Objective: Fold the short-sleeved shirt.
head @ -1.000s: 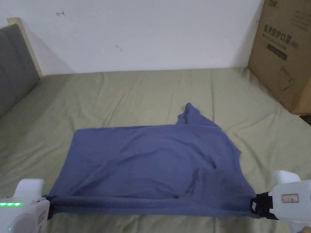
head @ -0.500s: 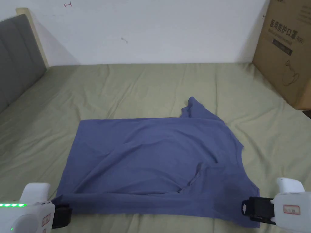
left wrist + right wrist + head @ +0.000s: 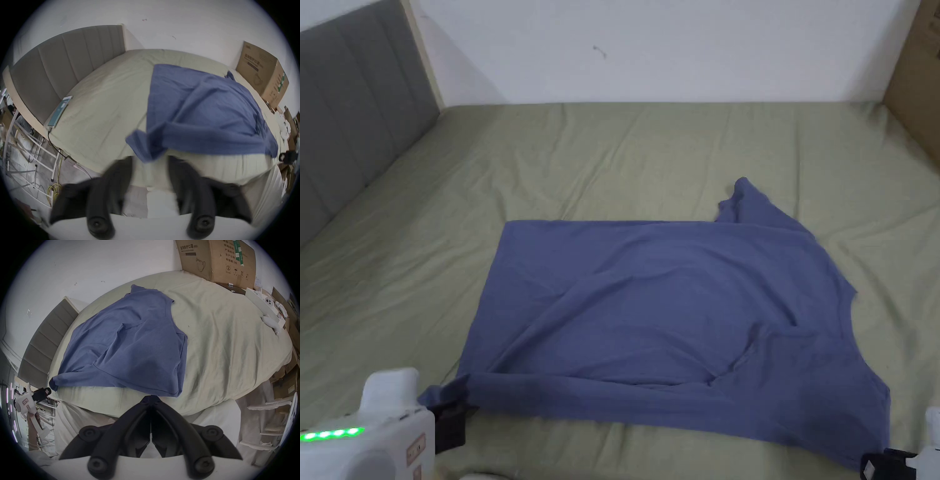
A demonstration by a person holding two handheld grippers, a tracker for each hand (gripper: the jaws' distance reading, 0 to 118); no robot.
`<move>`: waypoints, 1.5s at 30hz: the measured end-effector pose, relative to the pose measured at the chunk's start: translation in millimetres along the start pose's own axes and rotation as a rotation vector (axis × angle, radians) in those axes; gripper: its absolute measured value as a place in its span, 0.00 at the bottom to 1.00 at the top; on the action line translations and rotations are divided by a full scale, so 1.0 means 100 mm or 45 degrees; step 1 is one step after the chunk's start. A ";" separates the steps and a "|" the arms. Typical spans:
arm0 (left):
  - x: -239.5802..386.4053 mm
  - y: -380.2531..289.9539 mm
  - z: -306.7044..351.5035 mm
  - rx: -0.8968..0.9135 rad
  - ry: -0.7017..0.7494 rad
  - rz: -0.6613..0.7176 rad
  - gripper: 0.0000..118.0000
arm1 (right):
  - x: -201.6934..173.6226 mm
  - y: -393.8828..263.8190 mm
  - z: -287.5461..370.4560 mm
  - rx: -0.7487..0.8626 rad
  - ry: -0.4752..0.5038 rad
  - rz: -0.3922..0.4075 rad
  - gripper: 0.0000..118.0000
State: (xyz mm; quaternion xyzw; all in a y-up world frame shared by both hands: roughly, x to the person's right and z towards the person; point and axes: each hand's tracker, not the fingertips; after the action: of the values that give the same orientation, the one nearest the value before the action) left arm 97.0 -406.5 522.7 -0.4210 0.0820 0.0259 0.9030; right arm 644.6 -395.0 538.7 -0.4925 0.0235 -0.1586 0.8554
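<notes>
A blue short-sleeved shirt (image 3: 675, 312) lies spread on the green bed sheet (image 3: 612, 156), with one sleeve (image 3: 747, 200) poking out at the far right. My left gripper (image 3: 453, 422) sits at the shirt's near left corner. In the left gripper view its jaws (image 3: 150, 168) stand apart, and the loose corner (image 3: 142, 149) lies just past the tips. My right gripper (image 3: 878, 465) is at the near right corner. In the right gripper view its jaws (image 3: 151, 397) are pressed together at the shirt's hem (image 3: 129, 345).
A grey padded headboard (image 3: 350, 125) runs along the left side. A large cardboard box (image 3: 219, 261) stands at the bed's far right corner. A teal flat device (image 3: 60, 110) with a cable lies by the headboard. The bed's near edge is right under both grippers.
The near edge was stretched taut between both grippers; the left jaws have opened and let their corner go, and the edge now lies slack on the bed. The camera has shifted too.
</notes>
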 end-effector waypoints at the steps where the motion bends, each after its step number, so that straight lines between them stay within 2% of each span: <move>1: -0.02 0.04 -0.04 0.011 0.003 -0.006 0.90 | 0.01 0.00 -0.01 -0.007 0.007 -0.005 0.00; 5: -0.07 0.22 -0.18 0.044 0.005 -0.002 0.85 | 0.02 -0.01 -0.05 -0.033 -0.016 -0.003 0.00; 7: -0.10 0.24 -0.30 0.022 -0.031 0.026 0.78 | 0.04 -0.02 -0.06 -0.046 -0.031 -0.007 0.00; 8: -0.12 0.24 -0.39 0.013 -0.019 0.043 0.57 | 0.06 -0.02 -0.07 -0.051 -0.034 -0.013 0.00; 9: -0.09 0.22 -0.48 -0.022 0.050 0.047 0.23 | 0.07 -0.03 -0.06 -0.053 -0.039 -0.022 0.00; 10: -0.09 0.19 -0.50 -0.043 0.090 0.033 0.02 | 0.08 -0.03 -0.05 -0.054 -0.040 -0.028 0.00; 12: -0.02 0.16 -0.45 -0.053 -0.002 -0.004 0.02 | 0.10 -0.03 -0.02 -0.048 -0.040 -0.036 0.00; 15: 0.06 0.17 -0.43 -0.026 0.038 -0.071 0.02 | 0.18 0.00 -0.02 -0.017 -0.030 -0.027 0.00; 17: 0.01 0.18 -0.47 -0.026 0.017 -0.035 0.02 | 0.16 0.06 -0.04 0.007 -0.080 0.017 0.02; 18: -0.01 0.22 -0.46 -0.020 0.008 -0.022 0.02 | 0.18 0.10 -0.08 0.017 -0.121 0.043 0.16; 19: -0.01 0.26 -0.45 -0.019 0.019 -0.020 0.02 | 0.19 0.17 -0.13 0.003 -0.147 0.063 0.45; 20: 0.03 0.28 -0.39 -0.017 0.033 -0.029 0.02 | 0.22 0.23 -0.19 -0.016 -0.157 0.066 0.59; 21: 0.03 0.31 -0.36 -0.008 0.038 -0.040 0.02 | 0.25 0.28 -0.25 -0.010 -0.146 0.055 0.60; 24: 0.06 0.33 -0.30 -0.010 0.025 -0.044 0.02 | 0.30 0.36 -0.41 -0.090 -0.090 -0.034 0.58; 25: 0.07 0.33 -0.29 -0.011 0.027 -0.049 0.02 | 0.29 0.34 -0.43 -0.088 -0.037 -0.002 0.46; 26: 0.08 0.33 -0.28 -0.011 0.030 -0.053 0.02 | 0.27 0.31 -0.46 -0.081 -0.034 0.050 0.23; 27: 0.09 0.32 -0.28 -0.014 0.035 -0.056 0.02 | 0.25 0.29 -0.50 -0.097 -0.082 0.068 0.02; 28: 0.09 0.30 -0.29 -0.024 0.044 -0.054 0.02 | 0.26 0.27 -0.54 -0.110 -0.184 0.026 0.02; 30: 0.10 0.29 -0.28 -0.040 0.046 -0.045 0.02 | 0.29 0.25 -0.48 -0.101 -0.034 -0.061 0.02; 31: 0.11 0.29 -0.26 -0.047 0.046 -0.045 0.02 | 0.27 0.26 -0.38 -0.048 -0.072 -0.083 0.02; 33: 0.10 0.28 -0.24 -0.047 0.048 -0.058 0.02 | 0.24 0.31 -0.25 -0.040 -0.034 -0.009 0.02; 41: 0.17 0.78 -0.22 0.006 0.055 -0.054 0.02 | 0.12 0.92 -0.05 0.038 -0.009 -0.002 0.02; 45: 0.36 1.26 -0.47 0.035 0.095 -0.198 0.02 | -0.02 1.49 -0.27 0.041 -0.047 0.054 0.02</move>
State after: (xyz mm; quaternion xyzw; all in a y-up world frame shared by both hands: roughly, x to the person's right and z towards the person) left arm 111.6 -362.5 391.5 -0.4143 0.0827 -0.0612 0.9043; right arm 674.3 -348.1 397.7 -0.4809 0.0154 -0.1317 0.8667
